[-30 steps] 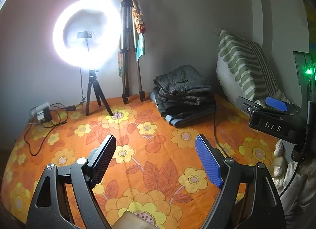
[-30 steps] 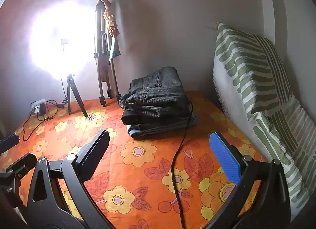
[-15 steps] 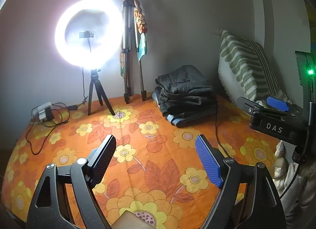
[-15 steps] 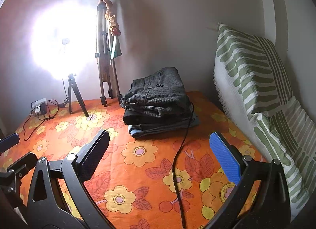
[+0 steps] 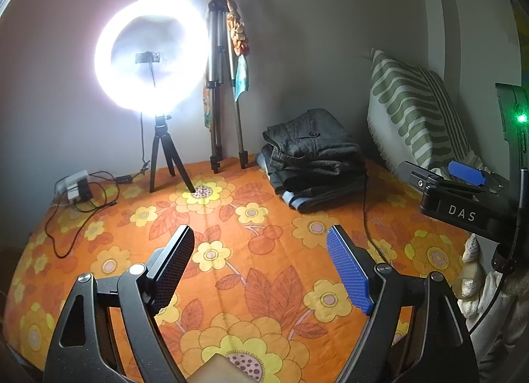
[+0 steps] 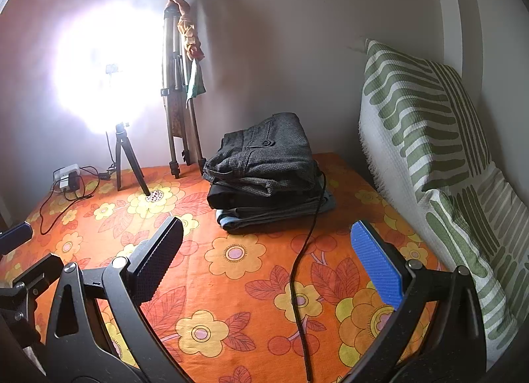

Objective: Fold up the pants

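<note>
A stack of folded pants lies at the far side of the bed, a dark grey pair with a button on top; it also shows in the right wrist view. My left gripper is open and empty, held above the orange flowered bedspread, well short of the stack. My right gripper is open and empty too, nearer the stack. The right gripper's body with its blue pad shows at the right edge of the left wrist view.
A lit ring light on a small tripod and a folded tripod stand at the back wall. A power strip with cables lies back left. A green striped pillow leans at the right. A black cable runs from the stack toward me.
Both views have drawn back and drifted slightly; the stack looks a little farther away in the left wrist view. Both grippers have stayed open and empty.
</note>
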Demonstrator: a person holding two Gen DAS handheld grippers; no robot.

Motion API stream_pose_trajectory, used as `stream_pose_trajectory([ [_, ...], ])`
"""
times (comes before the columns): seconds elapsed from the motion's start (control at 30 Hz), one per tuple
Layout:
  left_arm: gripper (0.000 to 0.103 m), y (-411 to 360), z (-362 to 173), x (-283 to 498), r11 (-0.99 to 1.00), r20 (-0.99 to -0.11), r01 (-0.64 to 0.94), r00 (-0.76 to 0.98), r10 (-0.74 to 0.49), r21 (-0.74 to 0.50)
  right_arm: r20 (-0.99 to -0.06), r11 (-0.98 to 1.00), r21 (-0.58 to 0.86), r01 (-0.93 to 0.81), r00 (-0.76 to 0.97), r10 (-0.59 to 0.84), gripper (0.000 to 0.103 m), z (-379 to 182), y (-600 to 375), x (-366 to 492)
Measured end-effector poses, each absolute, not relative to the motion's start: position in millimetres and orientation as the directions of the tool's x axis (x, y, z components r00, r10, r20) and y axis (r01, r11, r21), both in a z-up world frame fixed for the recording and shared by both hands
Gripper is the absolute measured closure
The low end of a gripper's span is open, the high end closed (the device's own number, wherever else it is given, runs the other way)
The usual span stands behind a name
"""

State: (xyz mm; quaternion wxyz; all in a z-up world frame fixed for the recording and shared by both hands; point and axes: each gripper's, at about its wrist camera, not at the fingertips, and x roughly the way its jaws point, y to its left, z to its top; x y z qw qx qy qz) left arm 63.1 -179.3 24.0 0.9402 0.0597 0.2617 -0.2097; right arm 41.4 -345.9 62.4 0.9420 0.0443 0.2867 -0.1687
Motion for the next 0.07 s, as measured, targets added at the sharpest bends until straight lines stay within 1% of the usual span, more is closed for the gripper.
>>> stream_pose_trajectory([
  [0.07,0.021,-176.8,24.2,63.6,0.907,-0.522,0.422,0.774,-0.359,0.002,-0.556,0.94,-0.013,0.34,0.78,-0.289,0.0,64.0,-343.7,44.8],
])
